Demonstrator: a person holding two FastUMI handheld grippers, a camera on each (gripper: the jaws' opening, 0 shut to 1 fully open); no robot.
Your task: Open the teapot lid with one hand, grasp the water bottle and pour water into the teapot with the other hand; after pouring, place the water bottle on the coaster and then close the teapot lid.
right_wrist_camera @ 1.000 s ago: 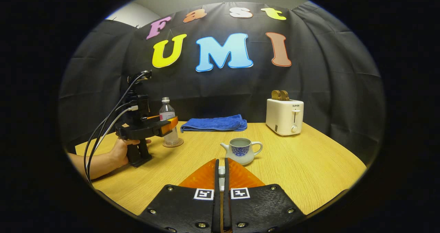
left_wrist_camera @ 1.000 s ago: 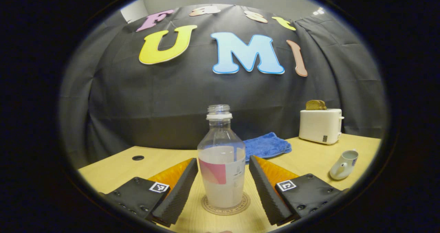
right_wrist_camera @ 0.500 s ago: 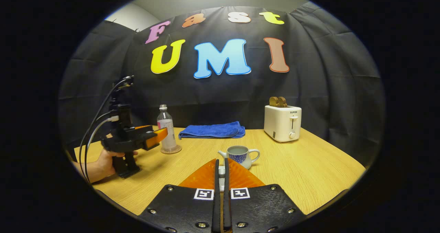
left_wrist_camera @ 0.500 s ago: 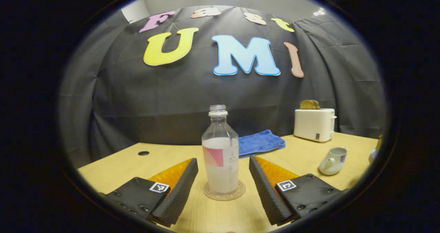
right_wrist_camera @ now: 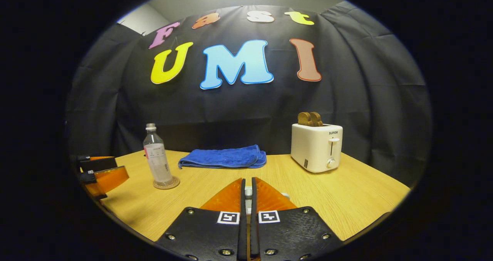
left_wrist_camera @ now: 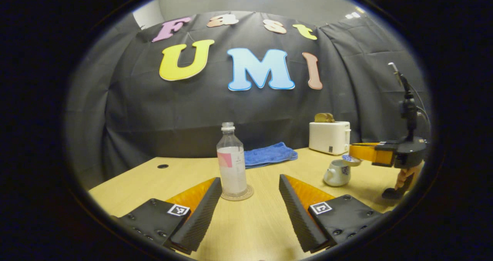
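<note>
Standing upright on its coaster (left_wrist_camera: 237,194), the water bottle (left_wrist_camera: 232,160) sits ahead of the left tool (left_wrist_camera: 250,193), just past the fingertips and slightly toward the left finger (left_wrist_camera: 200,214). Left tool spread wide, touching nothing; bare bench (left_wrist_camera: 246,230) between the fingers. Bottle is uncapped, partly filled with cloudy liquid, pink-and-white label.

Off to the right in the left gripper view, the white teapot (left_wrist_camera: 337,173) with blue pattern stands on the bench, spout facing left. Right tool (left_wrist_camera: 352,155) is held level just above the pot's opening, gripped from below by a hand (left_wrist_camera: 406,176). A small blue-patterned teapot lid (left_wrist_camera: 351,159) sits at the fingertips, above the pot rim; looks close, contact with the pot can't be judged.

Right gripper view: right tool (right_wrist_camera: 248,191) pressed nearly together, with a small white piece, apparently the lid knob (right_wrist_camera: 248,192), pinched in the narrow gap. Teapot is mostly hidden under the fingers; a sliver of white shows just right of them. Water bottle (right_wrist_camera: 156,157) and coaster (right_wrist_camera: 166,183) lie well left, with the left tool (right_wrist_camera: 111,172) at the far left edge, apart from the bottle.

Behind: folded blue towel (right_wrist_camera: 223,158) near the bench's back edge, white toaster (right_wrist_camera: 316,146) with two bread slices (right_wrist_camera: 310,118) sticking up.
</note>
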